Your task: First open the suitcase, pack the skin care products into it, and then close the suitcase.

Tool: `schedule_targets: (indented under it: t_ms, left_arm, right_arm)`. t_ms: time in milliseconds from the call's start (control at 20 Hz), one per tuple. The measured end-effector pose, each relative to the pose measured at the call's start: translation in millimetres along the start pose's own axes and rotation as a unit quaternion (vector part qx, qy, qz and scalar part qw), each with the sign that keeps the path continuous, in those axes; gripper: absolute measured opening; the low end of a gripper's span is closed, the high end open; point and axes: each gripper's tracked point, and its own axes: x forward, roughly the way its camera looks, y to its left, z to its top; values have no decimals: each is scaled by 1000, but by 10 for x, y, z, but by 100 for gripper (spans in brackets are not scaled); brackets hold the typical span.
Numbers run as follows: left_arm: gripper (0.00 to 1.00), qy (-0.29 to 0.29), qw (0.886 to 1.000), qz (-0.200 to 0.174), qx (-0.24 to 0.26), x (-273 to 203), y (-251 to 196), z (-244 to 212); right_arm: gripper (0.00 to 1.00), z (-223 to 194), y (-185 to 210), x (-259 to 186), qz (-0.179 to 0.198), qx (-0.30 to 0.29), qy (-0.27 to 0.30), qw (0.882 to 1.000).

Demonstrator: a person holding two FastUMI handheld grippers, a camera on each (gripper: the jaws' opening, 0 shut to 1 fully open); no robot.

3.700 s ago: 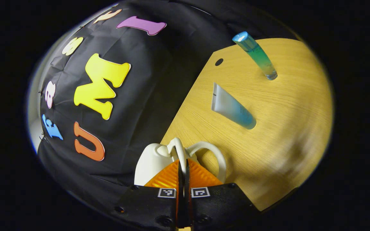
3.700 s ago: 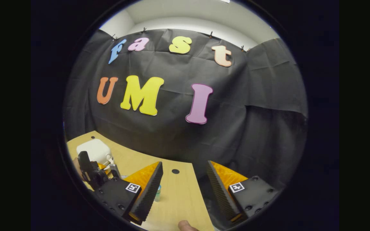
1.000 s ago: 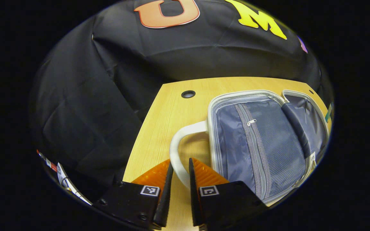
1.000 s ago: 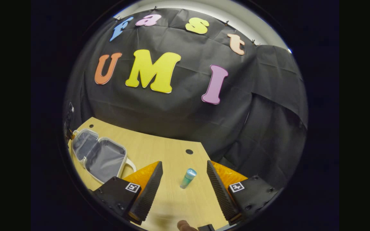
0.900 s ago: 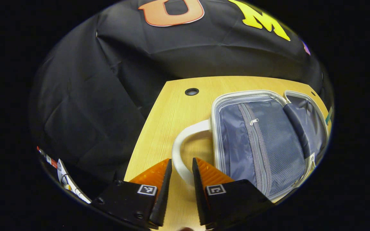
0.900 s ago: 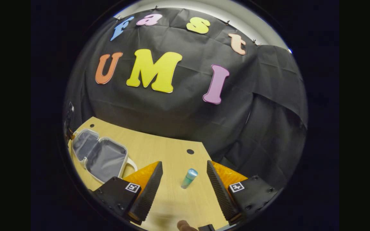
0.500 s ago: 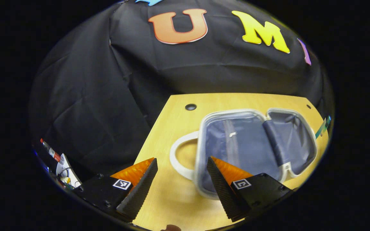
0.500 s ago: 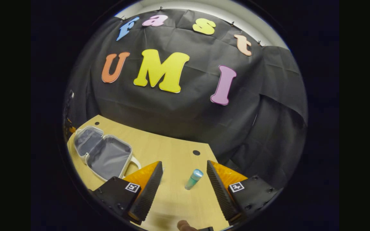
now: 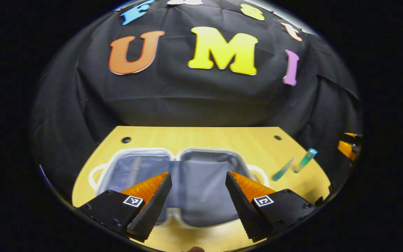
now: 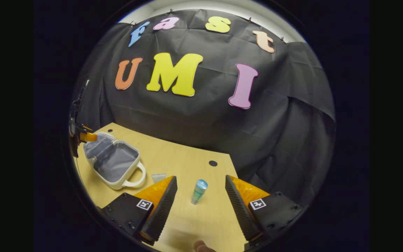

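Stage of the task, judged from the layout: opening done, packing not begun, closing still to come.

Far left in the right gripper view: suitcase (image 10: pixel 112 161) lying open on the wooden table (image 10: pixel 173 159), both halves spread flat, nothing inside. Small, rounded-cornered case with a pale hard rim, grey fabric lining, and a curved white handle (image 10: pixel 135 176) on the near half. In the left gripper view, same suitcase (image 9: pixel 201 185) right ahead, hinge line down the middle, a loop handle at each outer end, lining soft and faintly creased.

Left gripper (image 9: pixel 197 194) hovering above the open case, fingers released and spread wide, gripping nothing. Ridged, wedge-shaped pads.

Further right: flat squeeze tube (image 10: pixel 158 177) lying on the table just beside the suitcase handle, partly hidden by a finger of the right gripper (image 10: pixel 198 203); in the left gripper view, tube (image 9: pixel 282 169) smeared by blur. Next to it, slim upright bottle (image 10: pixel 198 191), smooth and cylindrical, translucent blue-green with a rounded cap; also seen as bottle (image 9: pixel 305 160) right of the case.

Right gripper likewise released, fingers wide apart, bottle standing between them but farther off, untouched. Both skin care products still out on the table, well apart from the case interior.
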Motion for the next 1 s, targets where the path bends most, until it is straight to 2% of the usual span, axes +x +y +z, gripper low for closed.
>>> schedule_targets:
  t_ms: [200,350,450,600,950,1000]
  left_arm:
    - [99,3,997,-71,33,260,-1084,-50]
    - [99,12,990,-124,73,442,-1821,-231]
    - [99,23,985,-145,91,569,-2185,-413]
    - [99,40,984,-150,88,908,-2496,-686]
    - [98,54,988,-116,83,1659,-2577,-1058]
    - [93,54,988,-116,86,1727,-2585,-1075]
  right_arm:
    - [82,-189,-409,-16,2,-8,10,1000]
    - [81,-374,-684,-41,1,-21,24,1000]
    - [82,-493,-843,-65,1,-33,32,999]
    - [82,-695,-1030,-44,3,-38,55,998]
    - [82,-1008,-1100,191,20,-42,97,994]
    - [82,-1029,-1077,223,25,-35,100,994]
